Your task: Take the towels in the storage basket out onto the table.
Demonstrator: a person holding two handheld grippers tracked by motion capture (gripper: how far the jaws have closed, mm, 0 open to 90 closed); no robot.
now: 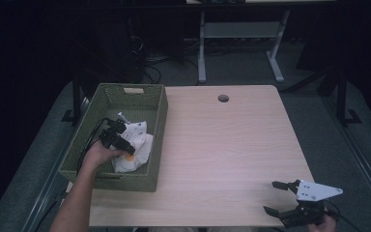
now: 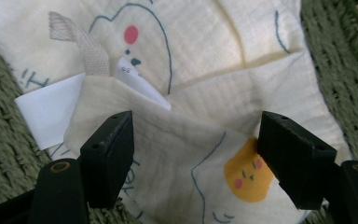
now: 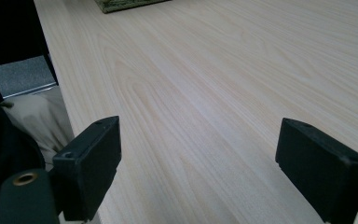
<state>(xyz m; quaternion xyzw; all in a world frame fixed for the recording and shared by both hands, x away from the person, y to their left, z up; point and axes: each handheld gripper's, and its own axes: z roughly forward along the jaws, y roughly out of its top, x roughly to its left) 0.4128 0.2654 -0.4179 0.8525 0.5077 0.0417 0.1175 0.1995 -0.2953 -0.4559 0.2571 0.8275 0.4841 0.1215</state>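
A cream cloth [image 1: 136, 147] printed with blue outlines and an orange face lies crumpled in a green woven basket [image 1: 107, 99] at the table's left. My left gripper [image 1: 120, 135] hovers inside the basket, just over the cloth. Its jaws stand open on either side of a fold of the cloth [image 2: 191, 158], with a white label [image 2: 51, 109] and a woven loop [image 2: 86, 51] beyond them. My right gripper [image 1: 276, 197] rests low near the table's front right corner, open, with bare wood [image 3: 205, 116] between its jaws.
The pale wooden table [image 1: 222, 140] has a round cable hole [image 1: 223, 98] near its far edge. A corner of the basket [image 3: 121, 4] shows far off in the right gripper view. Desk legs and cables stand on the dark floor behind.
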